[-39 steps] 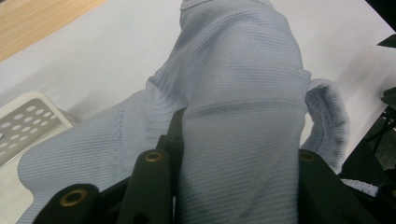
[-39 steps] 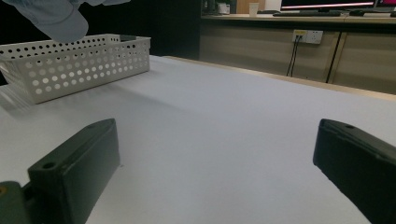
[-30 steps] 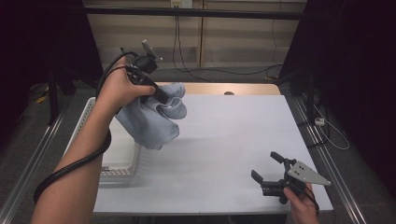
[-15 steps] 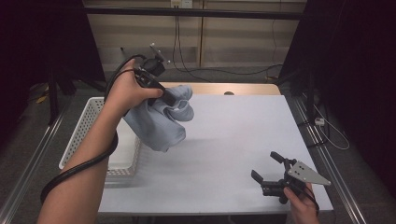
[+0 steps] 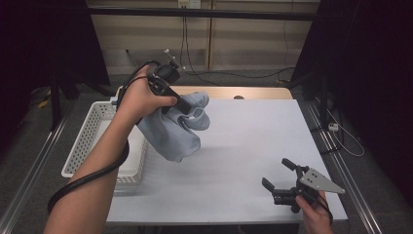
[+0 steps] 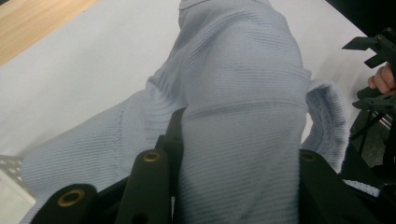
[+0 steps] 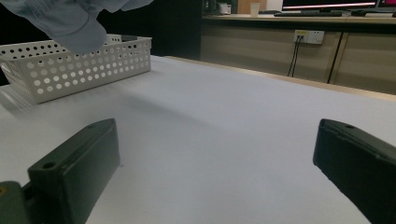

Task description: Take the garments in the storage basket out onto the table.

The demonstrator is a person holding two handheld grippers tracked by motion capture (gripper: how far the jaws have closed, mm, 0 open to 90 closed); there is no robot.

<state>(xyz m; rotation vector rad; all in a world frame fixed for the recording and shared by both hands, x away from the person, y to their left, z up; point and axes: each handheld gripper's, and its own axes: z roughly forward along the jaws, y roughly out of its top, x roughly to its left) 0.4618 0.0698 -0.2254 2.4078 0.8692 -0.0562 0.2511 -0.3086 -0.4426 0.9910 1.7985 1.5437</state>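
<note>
A light blue knit cloth (image 5: 173,134) hangs bunched in the air over the table's left part, just right of the white basket (image 5: 92,131). My left gripper (image 5: 187,108) is shut on its upper folds. In the left gripper view the ribbed fabric (image 6: 233,93) bulges between the two black jaws of the left gripper (image 6: 238,177) and hides their tips. My right gripper (image 5: 276,172) rests low at the table's front right corner, open, with nothing between its jaws. The right gripper view has the right gripper (image 7: 219,163) wide open over bare white tabletop, with the cloth (image 7: 70,18) hanging at top left.
The perforated white basket (image 7: 70,70) stands at the table's left edge. The white table (image 5: 253,136) has a wooden strip along its far edge. Cables lie on the floor behind. The right gripper (image 6: 373,74) also shows far off in the left gripper view.
My left hand has carried the cloth rightward, away from the basket and further over the table. The right gripper has stayed still and open.
</note>
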